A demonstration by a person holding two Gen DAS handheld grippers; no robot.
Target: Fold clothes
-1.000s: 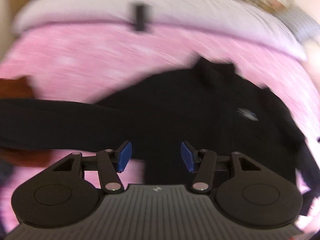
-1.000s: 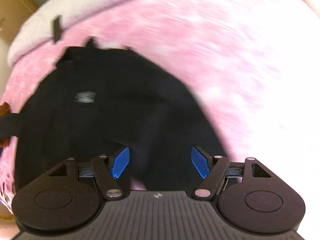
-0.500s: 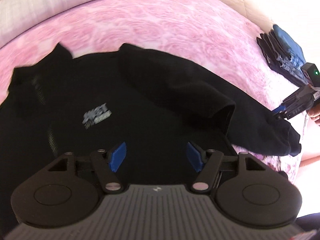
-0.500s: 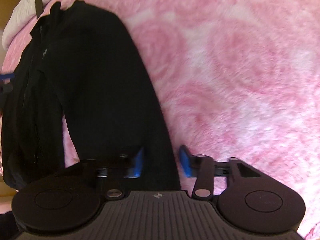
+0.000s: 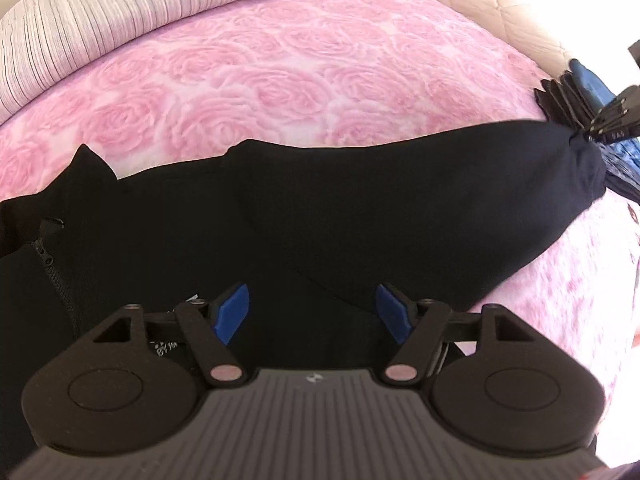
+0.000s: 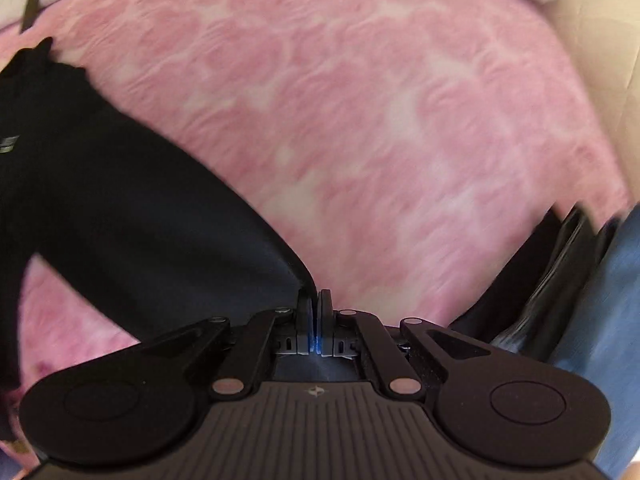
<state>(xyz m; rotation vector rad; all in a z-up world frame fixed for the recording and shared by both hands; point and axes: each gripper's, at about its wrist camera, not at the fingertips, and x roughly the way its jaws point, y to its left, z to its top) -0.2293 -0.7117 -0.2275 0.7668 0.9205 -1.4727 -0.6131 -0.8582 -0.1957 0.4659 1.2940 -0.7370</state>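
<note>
Right tool (image 6: 314, 316) was clamped on the cuff of a black jacket's sleeve (image 6: 152, 240) at the lower centre of its frame, its jaws having just closed on the fabric, pulling the sleeve taut. Left tool (image 5: 314, 314) hovered at the lower middle of its own frame with blue pads (image 5: 232, 312) spread apart, jaws having just widened (nothing between them), above the black jacket (image 5: 280, 232). It lay across a pink rose-patterned bedspread (image 5: 280, 64). Folded dark clothes (image 5: 576, 92) sat at the right edge.
</note>
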